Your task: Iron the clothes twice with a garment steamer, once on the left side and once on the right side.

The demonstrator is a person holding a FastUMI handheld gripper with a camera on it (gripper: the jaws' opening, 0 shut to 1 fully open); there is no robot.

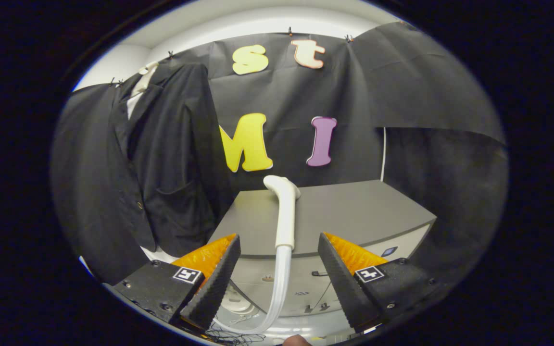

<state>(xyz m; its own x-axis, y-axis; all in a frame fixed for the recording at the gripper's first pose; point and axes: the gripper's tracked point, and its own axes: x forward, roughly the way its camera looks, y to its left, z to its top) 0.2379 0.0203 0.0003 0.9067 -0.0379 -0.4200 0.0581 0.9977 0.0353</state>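
Claw [279, 269] spread wide before the steamer.
The steamer head [284, 211] lay on the counter [363, 211], between its fingers; dark jacket [161, 158] hung upper left.

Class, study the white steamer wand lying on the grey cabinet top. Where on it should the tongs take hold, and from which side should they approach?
Grip the steamer wand on its straight handle, just above where the hose joins. The open tongs already straddle it, so coming straight forward seems best, one finger closing on each side. The shaft is narrow and even there, while the bent head points away towards the jacket, on the left, and would likely slip.
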